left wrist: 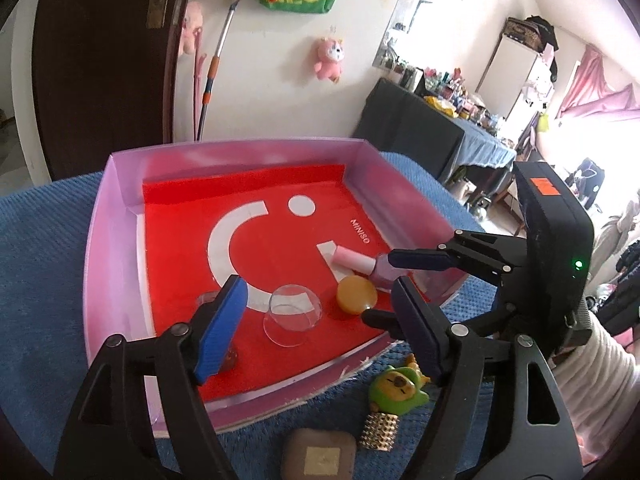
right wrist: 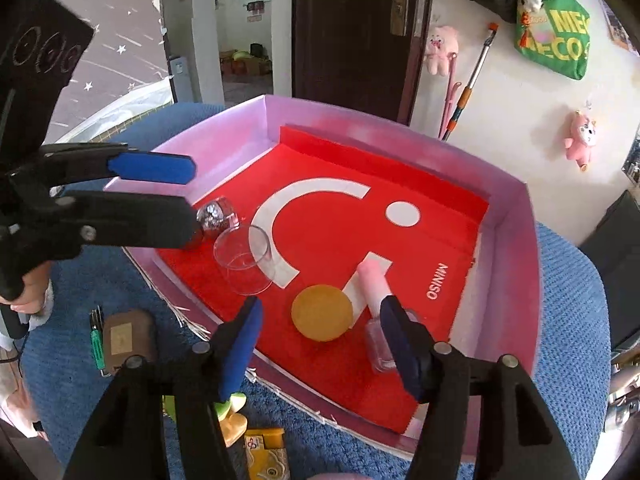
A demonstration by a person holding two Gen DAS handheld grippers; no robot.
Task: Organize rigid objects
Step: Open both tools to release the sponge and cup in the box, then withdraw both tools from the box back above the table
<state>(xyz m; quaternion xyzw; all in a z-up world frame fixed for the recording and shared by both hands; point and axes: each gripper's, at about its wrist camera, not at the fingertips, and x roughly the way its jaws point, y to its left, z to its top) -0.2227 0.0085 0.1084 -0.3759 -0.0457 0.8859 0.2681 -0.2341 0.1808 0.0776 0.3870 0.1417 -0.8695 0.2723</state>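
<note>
Both of your grippers hang over the near side of the pink box (left wrist: 100, 240), and neither has hold of anything. Your left gripper (left wrist: 320, 320) stands wide open above the clear glass cup (left wrist: 292, 312), which lies on its side on the red liner; a small faceted glass piece (right wrist: 216, 214) sits just beside the cup, partly hidden behind your left finger. Your right gripper (right wrist: 320, 344) is also spread wide, with the amber round lid (right wrist: 322, 312) between its fingers and the pink bottle (right wrist: 376, 284) lying near the right finger.

Already in the box, then: cup, lid, bottle, glass piece. Not yet in, on the blue cloth (left wrist: 48, 280) in front of the box: a green toy figure (left wrist: 396, 388), a studded gold piece (left wrist: 378, 432) and a brown square case (left wrist: 318, 456).

Mind these risks:
- The cup is on its side and round (it will likely roll), so a nudge from a finger could send it into the lid or the bottle.
- Your two grippers are close together; reaching across each other could knock them.
- The toy lies just beside the box's front wall, so a low approach may catch the rim and shift the box.
</note>
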